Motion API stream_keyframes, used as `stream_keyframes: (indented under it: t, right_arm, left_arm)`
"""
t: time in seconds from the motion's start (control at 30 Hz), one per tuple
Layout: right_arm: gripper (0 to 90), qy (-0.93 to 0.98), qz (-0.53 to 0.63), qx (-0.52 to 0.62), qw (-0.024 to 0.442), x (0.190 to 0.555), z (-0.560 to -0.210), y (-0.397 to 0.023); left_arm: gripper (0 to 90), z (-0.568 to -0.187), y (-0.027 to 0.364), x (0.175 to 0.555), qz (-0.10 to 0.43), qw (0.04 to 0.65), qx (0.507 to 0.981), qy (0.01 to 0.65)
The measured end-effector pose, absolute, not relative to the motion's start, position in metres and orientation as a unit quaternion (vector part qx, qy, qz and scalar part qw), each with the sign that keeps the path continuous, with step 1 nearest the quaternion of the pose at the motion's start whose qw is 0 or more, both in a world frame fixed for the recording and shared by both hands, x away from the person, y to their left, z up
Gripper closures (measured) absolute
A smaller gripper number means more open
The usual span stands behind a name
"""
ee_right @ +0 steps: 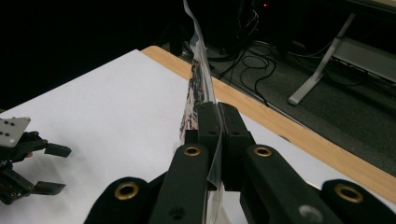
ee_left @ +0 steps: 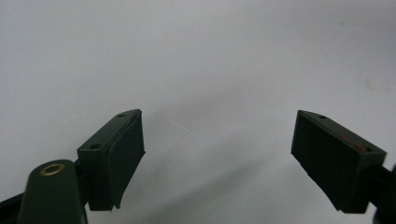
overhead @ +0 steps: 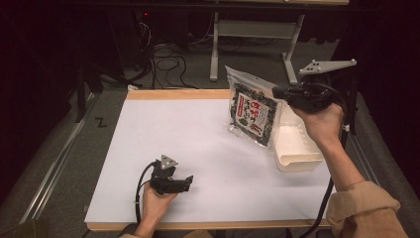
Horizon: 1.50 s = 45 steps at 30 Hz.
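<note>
High view: right gripper clenched on a seaweed packet, lifted above the counter.
Packet's red-and-white label writing is too blurred to read; left gripper jaws released, holding nothing.

A white table with a wooden edge is standing in a dark room. Cables are lying on grey floor beyond it.

White table with a wooden edge. Clear tray at its right side. Cables and a grey stand on the floor beyond.
</note>
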State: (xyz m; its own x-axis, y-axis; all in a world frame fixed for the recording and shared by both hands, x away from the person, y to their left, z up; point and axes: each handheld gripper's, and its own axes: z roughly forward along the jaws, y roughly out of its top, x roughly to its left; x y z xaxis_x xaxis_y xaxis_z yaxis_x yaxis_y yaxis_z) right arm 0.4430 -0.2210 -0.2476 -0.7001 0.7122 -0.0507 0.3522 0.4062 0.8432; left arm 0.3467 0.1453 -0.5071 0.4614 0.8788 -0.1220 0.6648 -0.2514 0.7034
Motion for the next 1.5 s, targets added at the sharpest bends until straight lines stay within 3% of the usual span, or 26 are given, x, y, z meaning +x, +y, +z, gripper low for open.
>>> stream_keyframes:
  t: [0.87,1.5]
  right_arm:
    - [90.0,0.777,0.442,0.380,0.238,0.445,-0.234,-0.266]
    - [90.0,0.753,0.421,0.411,0.295,0.448,-0.228,-0.290]
  left_arm:
    - [19.1,-0.505,0.149,0.342,0.153,0.368,0.769,0.500]
    - [19.2,-0.503,0.150,0.341,0.155,0.374,0.765,0.500]
